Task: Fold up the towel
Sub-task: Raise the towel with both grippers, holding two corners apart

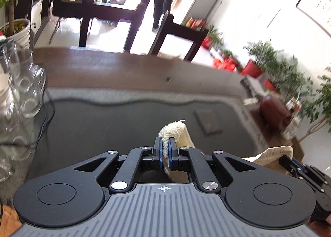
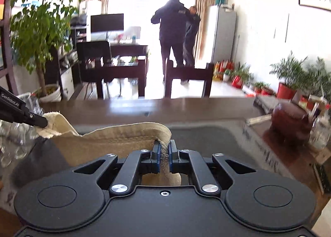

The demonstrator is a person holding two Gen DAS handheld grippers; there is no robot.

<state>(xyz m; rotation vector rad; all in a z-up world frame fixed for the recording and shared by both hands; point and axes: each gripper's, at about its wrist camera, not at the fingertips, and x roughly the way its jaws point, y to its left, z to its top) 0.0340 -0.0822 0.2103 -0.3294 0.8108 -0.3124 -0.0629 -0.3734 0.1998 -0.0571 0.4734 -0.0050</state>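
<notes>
Towel, cream terry, hangs between the two tools above a grey mat on a dark wooden table. We find the left gripper pressed together on one corner, a tuft of cloth standing up between its blue pads. The right gripper is likewise pinched on the opposite corner, the hem running up through its jaws and sagging across toward the left tool. Most of the cloth hangs below the cameras, so we cannot tell whether its lower edge touches the mat.

We judge the step in hand to be the lift of one edge by its two corners, ahead of the first fold. The next move, in our view, calls for carrying both corners forward together, level with each other and with the edge taut, then laying them onto the far edge of the cloth before either tool lets go.

Hazards noted: clear glass bottles stand close on the left of the mat, with a thin cable trailing beside them. A small dark pad lies on the mat ahead. A brown pot and clutter sit at the right edge. Two people stand well away by the doorway and do not interfere.
</notes>
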